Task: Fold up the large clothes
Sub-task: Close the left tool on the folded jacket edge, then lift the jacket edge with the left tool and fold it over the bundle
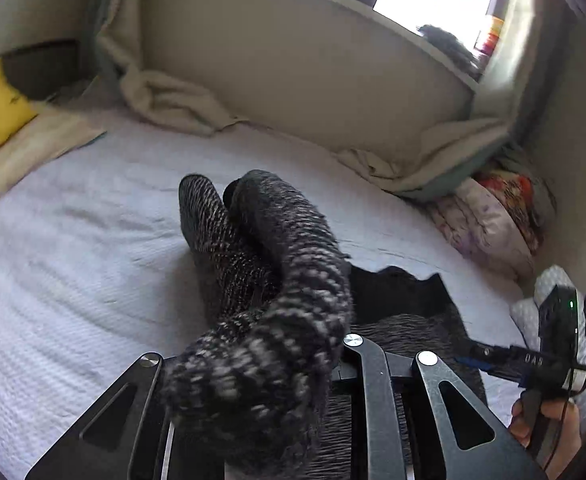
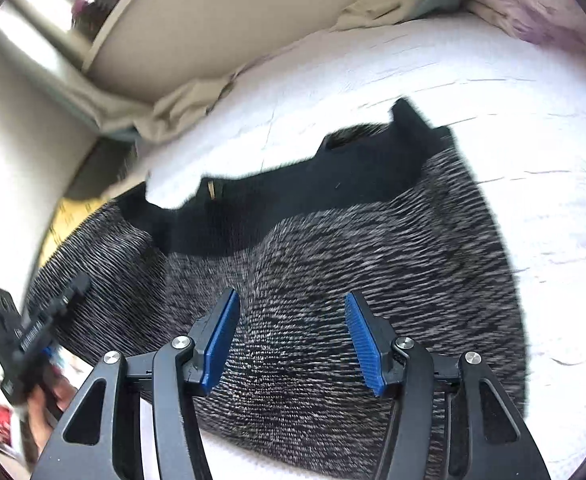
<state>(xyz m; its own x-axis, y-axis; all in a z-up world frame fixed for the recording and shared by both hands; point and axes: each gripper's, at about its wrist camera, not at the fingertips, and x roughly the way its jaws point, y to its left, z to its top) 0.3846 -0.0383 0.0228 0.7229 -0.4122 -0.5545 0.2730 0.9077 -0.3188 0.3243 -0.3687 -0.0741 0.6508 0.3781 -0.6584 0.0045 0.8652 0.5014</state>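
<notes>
Grey-and-black marled knit covers the near part of the bed point(image 2: 433, 52): a sweater point(image 2: 333, 240) lies spread on the white cover, its black collar band point(image 2: 293, 188) toward the wall and its body running back under our right gripper point(image 2: 291, 340). That part looks fairly flat, so we judge the laying-out to be done.

Our left gripper point(image 1: 253, 380) has a thick roll of the same knit, most likely a sleeve point(image 1: 293, 248), bunched between its fingers. The jaws stand nearly closed and the fabric hides the pads, so we take it as a grip on the sleeve, though the view there is crowded and blurred. The sleeve rises from the gripper and droops forward over the cover, clear of the sweater's body, which sits to the right in that view.

Our right gripper hangs over the middle of the sweater with its blue pads point(image 2: 223, 340) about half apart and nothing between them; it touches no fabric that we can see. From its view the left gripper appears at the left edge, held in a hand point(image 2: 41, 408).

We judge the folding as barely begun: one sleeve is lifted but not yet laid across the body, and the other sleeve and the body folds are still to do.
</notes>
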